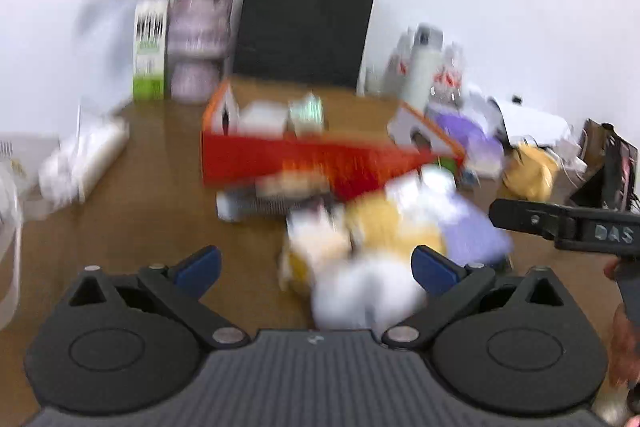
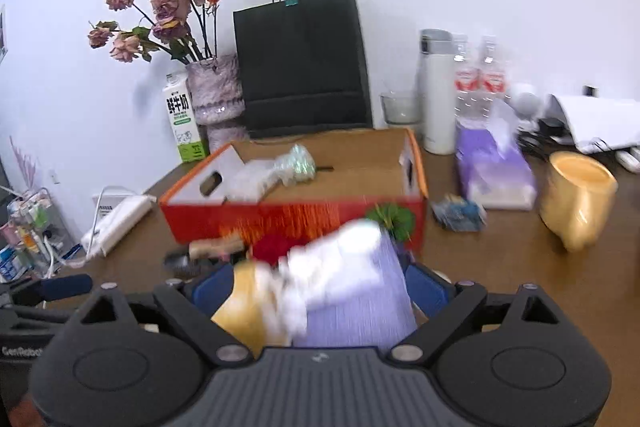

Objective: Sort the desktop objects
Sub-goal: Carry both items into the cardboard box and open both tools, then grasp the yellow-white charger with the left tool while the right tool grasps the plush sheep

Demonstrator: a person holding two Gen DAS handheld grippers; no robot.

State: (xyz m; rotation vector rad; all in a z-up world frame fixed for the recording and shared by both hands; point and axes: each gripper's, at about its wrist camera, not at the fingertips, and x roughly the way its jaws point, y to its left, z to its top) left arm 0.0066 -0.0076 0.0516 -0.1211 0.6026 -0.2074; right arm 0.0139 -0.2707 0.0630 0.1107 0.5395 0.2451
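Sorting looks barely started from what I can see. The orange cardboard box (image 2: 296, 215) sits mid-desk with its flaps up, and so far it only holds a wad of bubble wrap (image 2: 256, 179) and a crinkly greenish packet (image 2: 298, 163). Everything else is loose on the brown desk (image 2: 500, 247): a wooden-handled brush (image 2: 208, 251) lying in front of the box, a purple tissue pack (image 2: 494, 167) and a small blue crumpled wrapper (image 2: 460, 213) to the right of it, and a yellow cup (image 2: 578, 199) further right.

Closest to the cameras is a blurred pile: a second purple tissue pack (image 2: 360, 303) with white tissue (image 2: 340, 259) spilling out, plus something yellow (image 2: 248, 311) tucked against it. Too smeared to say what the yellow thing is. The purple pack's long axis seems to run roughly away from the right camera toward the box, tissue end pointing at the box, but that's a guess given the blur.

The right gripper (image 2: 318, 291) stands wide, with the pile sitting between its blue pads (image 2: 210, 289); I don't see the pads pressing on it. The left gripper (image 1: 316, 267) is spread as wide as it goes, nothing held, with the same pile just ahead and to its right.

The milk carton (image 2: 182, 119), vase of dried roses (image 2: 218, 95), black paper bag (image 2: 304, 67), thermos (image 2: 436, 95) and water bottles (image 2: 478, 79) line the back wall.
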